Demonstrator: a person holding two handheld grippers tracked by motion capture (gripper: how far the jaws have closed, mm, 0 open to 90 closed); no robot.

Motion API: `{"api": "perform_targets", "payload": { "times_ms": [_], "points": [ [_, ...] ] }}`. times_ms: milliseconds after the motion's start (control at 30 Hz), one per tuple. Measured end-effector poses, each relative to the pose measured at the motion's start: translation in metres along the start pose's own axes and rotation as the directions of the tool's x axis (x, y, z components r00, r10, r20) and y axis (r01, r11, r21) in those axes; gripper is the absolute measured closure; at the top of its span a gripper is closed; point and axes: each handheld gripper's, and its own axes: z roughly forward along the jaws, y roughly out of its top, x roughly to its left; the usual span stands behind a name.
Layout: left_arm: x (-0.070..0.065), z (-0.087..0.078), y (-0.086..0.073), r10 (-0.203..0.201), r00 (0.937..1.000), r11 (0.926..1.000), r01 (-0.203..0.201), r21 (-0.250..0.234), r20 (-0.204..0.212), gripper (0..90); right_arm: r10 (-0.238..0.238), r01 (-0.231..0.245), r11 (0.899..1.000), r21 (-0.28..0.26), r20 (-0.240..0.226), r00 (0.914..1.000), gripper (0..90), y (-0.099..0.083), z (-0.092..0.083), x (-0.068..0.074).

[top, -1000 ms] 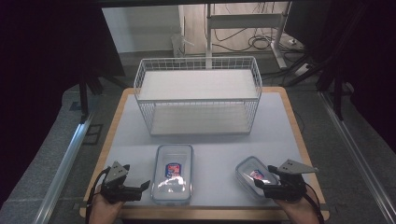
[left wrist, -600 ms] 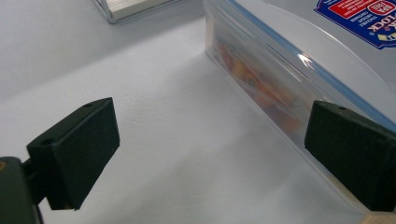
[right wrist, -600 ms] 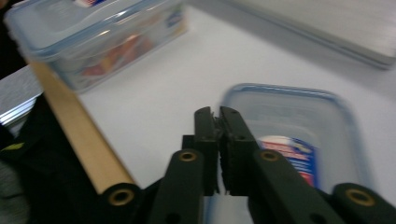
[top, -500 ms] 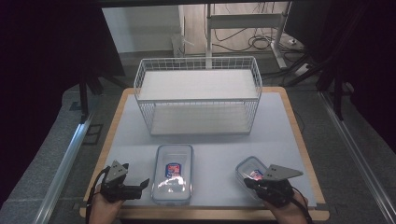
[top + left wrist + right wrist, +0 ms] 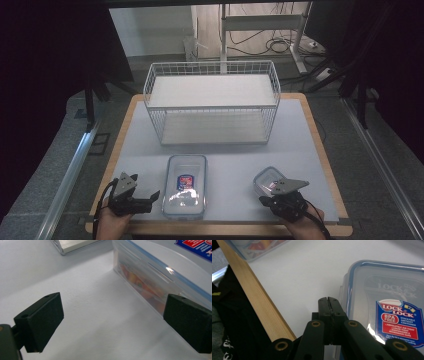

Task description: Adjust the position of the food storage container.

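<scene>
With right gripper (image 5: 329,302) jaws just shut empty beside small clear blue-rimmed container (image 5: 270,181) at tabletop (image 5: 230,155) five o'clock: no grasp, likely shove. Left gripper (image 5: 150,197) agape beside long clear container (image 5: 185,192), six o'clock.

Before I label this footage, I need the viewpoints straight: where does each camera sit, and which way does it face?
High view: fixed above the person's side, looking forward and down on the table, the wire basket and two lidded containers; both hands and grippers enter at the bottom.
Left gripper view: rides the left gripper, looking along its open jaws at the long container.
Right gripper view: rides the right gripper, jaws shut, beside the small container.
Shared: the long container shows in high and left gripper views.
</scene>
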Motion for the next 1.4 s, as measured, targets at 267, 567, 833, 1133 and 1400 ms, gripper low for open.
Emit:
{"api": "perform_targets", "payload": {
  "times_ms": [267,567,833,1133,1400],
  "points": [
    [-0.002,0.002,0.0,0.023,0.9997,0.9997,-0.023,0.012,-0.001,2.9,0.046,-0.046,0.999,0.003,0.029,0.9985,89.8,-0.006,-0.008,-0.014],
    [-0.002,0.002,0.0,0.014,0.9999,0.9998,-0.014,0.016,0.003,3.3,0.121,-0.119,0.993,-0.028,0.114,0.9861,89.8,-0.022,-0.025,-0.044],
    [-0.003,0.004,0.001,0.003,0.9998,0.9996,-0.003,0.029,0.018,4.0,0.166,-0.159,0.985,-0.058,0.133,0.9772,89.8,-0.027,-0.03,-0.059],
    [-0.002,0.005,0.001,-0.024,0.9982,0.9989,0.022,0.042,0.056,3.2,0.191,-0.176,0.981,-0.086,0.205,0.96,89.7,-0.031,-0.034,-0.071],
    [-0.005,-0.008,0.006,-0.047,0.9772,0.9977,0.036,0.057,0.207,58.9,0.165,-0.143,0.981,-0.132,0.175,0.9706,89.5,-0.026,-0.036,-0.06]
  ]
}}
